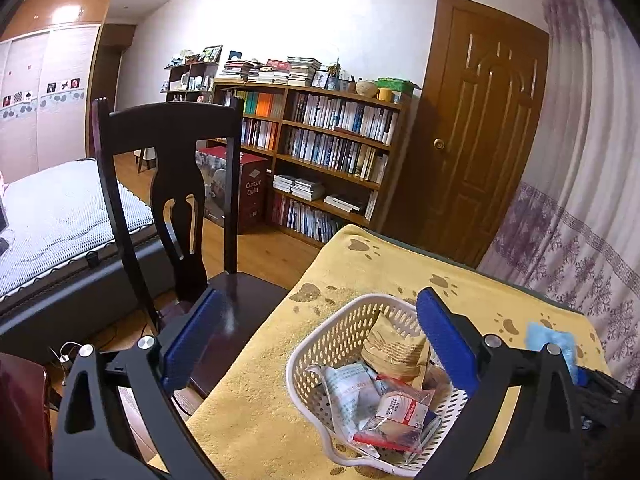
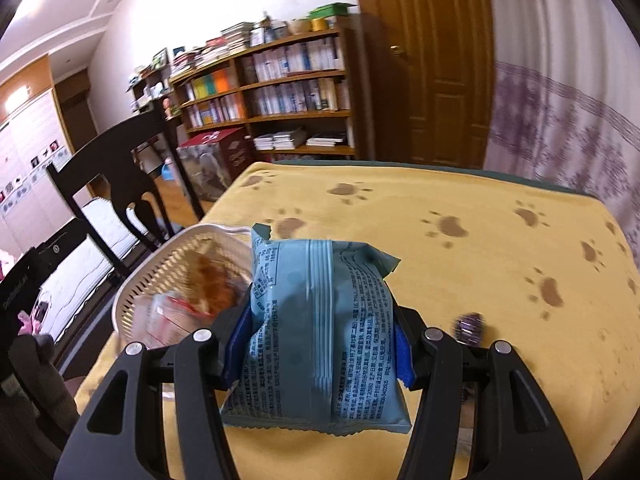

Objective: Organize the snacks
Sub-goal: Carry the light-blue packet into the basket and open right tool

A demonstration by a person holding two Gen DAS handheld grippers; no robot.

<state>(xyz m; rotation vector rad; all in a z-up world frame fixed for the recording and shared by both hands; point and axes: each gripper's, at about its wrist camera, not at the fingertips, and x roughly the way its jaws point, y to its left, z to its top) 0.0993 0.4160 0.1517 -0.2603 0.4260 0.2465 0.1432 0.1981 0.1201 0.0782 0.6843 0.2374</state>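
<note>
my right gripper (image 2: pixel 318 344) has its jaws clamped on a blue packet (image 2: pixel 320 332) at lower centre, above the desk (image 2: pixel 480 264). my left gripper (image 1: pixel 320 340) hangs jaws wide over the basket (image 1: pixel 320 344) of snacks (image 1: pixel 384 404), lower centre.

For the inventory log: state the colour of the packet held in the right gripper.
Teal-blue plastic snack packet with dark print, clearest in the right wrist view.

The dark red box (image 1: pixel 253 196) by the bookcase (image 1: pixel 320 152) reads "Classic Quilt" in white. The blue snack packet (image 2: pixel 320 332) carries dense small black print, too fine to read.
</note>
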